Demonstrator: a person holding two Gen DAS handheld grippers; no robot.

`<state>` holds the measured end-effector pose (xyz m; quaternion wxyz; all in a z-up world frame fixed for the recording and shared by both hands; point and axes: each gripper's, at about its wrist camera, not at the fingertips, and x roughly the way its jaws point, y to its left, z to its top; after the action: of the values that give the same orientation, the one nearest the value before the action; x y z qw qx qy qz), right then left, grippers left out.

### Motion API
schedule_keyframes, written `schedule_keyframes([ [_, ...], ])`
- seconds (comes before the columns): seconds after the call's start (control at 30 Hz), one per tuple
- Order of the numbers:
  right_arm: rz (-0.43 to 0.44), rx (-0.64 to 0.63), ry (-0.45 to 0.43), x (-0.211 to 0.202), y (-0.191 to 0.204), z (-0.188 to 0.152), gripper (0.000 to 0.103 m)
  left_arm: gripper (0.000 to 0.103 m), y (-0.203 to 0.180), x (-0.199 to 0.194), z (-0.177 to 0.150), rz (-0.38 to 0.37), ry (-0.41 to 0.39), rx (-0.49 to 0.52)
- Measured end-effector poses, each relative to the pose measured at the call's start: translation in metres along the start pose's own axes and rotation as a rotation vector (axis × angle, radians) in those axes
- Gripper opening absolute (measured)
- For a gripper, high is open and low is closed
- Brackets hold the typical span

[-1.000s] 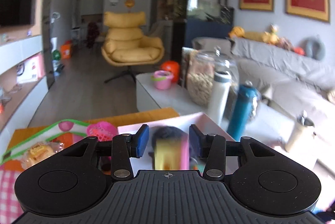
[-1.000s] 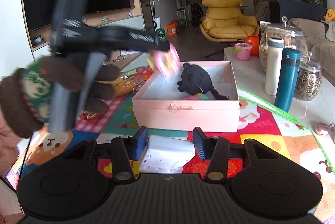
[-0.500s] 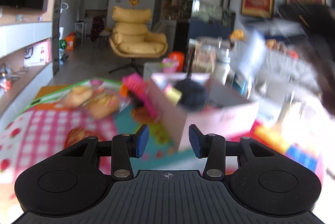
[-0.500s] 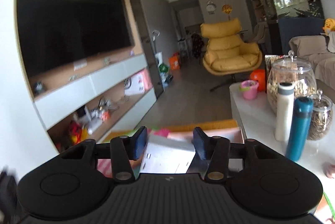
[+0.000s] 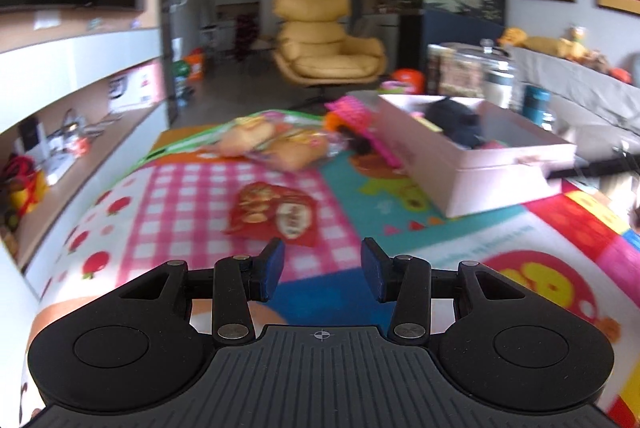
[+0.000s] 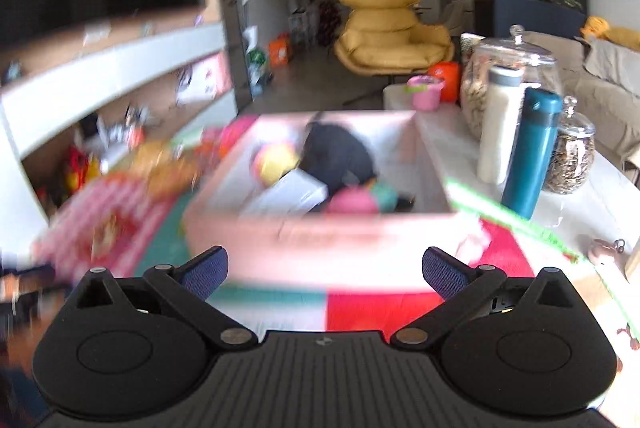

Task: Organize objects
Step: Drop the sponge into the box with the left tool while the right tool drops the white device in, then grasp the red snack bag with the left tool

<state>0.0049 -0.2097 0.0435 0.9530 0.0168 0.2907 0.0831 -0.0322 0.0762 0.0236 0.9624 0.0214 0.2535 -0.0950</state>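
Note:
A pink box (image 6: 320, 236) stands on the colourful play mat. Inside it lie a black plush (image 6: 340, 155), a yellow-pink ball (image 6: 276, 161), a white carton (image 6: 288, 193) and a pink-green toy (image 6: 360, 199). My right gripper (image 6: 324, 268) hovers just before the box's near wall, its jaws opening wide with nothing between them. My left gripper (image 5: 322, 270) is low over the mat, left of the pink box (image 5: 500, 167), pads apart and empty. A red snack packet (image 5: 276, 211) lies just beyond its fingertips. Bread packets (image 5: 276, 143) and a pink toy (image 5: 360, 123) lie farther back.
A white bottle (image 6: 498, 123), a teal bottle (image 6: 532, 155) and glass jars (image 6: 568, 155) stand on the low white table right of the box. A shelf unit (image 5: 80, 115) runs along the left. A yellow armchair (image 5: 328, 51) stands at the back.
My right gripper held the white carton, carried it over the pink box and let it go; its jaws now stand wide. My left gripper swung from above the box leftward and down over the mat.

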Motion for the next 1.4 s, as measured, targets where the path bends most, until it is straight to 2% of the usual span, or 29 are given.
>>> schedule_keyframes([
  [0.17,0.053,-0.067,0.113,0.013,0.028,-0.034,0.103,0.047,0.033,0.018,0.015,0.073,0.013,-0.092],
  [0.23,0.034,-0.095,0.128,0.015,0.033,-0.034,0.103,0.047,0.048,0.030,0.022,0.061,0.036,-0.124],
  [0.4,0.062,-0.085,0.177,0.018,0.031,-0.037,0.103,0.047,0.076,0.058,0.033,0.015,0.109,-0.239],
  [0.5,0.049,-0.100,0.183,0.020,0.034,-0.039,0.103,0.047,0.083,0.077,0.034,-0.038,0.141,-0.301],
  [0.57,0.044,-0.108,0.184,0.019,0.035,-0.039,0.103,0.046,0.081,0.083,0.035,-0.060,0.132,-0.314],
  [0.67,0.045,-0.106,0.185,0.020,0.035,-0.038,0.103,0.048,0.064,0.093,0.041,-0.101,0.158,-0.259],
  [0.8,0.042,-0.110,0.186,0.020,0.036,-0.038,0.103,0.053,0.022,0.099,0.045,-0.152,0.175,-0.068],
  [0.83,0.042,-0.110,0.186,0.020,0.036,-0.038,0.103,0.060,0.013,0.100,0.045,-0.169,0.185,-0.032],
  [0.93,0.040,-0.113,0.187,0.020,0.037,-0.038,0.103,0.072,-0.017,0.106,0.044,-0.130,0.197,0.098],
  [1.0,0.040,-0.113,0.188,0.020,0.037,-0.038,0.103,0.072,-0.029,0.107,0.044,-0.099,0.186,0.155],
  [1.13,0.040,-0.112,0.188,0.020,0.037,-0.038,0.103,0.076,-0.030,0.113,0.043,-0.075,0.189,0.115],
  [1.4,0.041,-0.105,0.208,0.021,0.037,-0.037,0.103,0.072,-0.026,0.111,0.045,-0.070,0.186,0.080],
])
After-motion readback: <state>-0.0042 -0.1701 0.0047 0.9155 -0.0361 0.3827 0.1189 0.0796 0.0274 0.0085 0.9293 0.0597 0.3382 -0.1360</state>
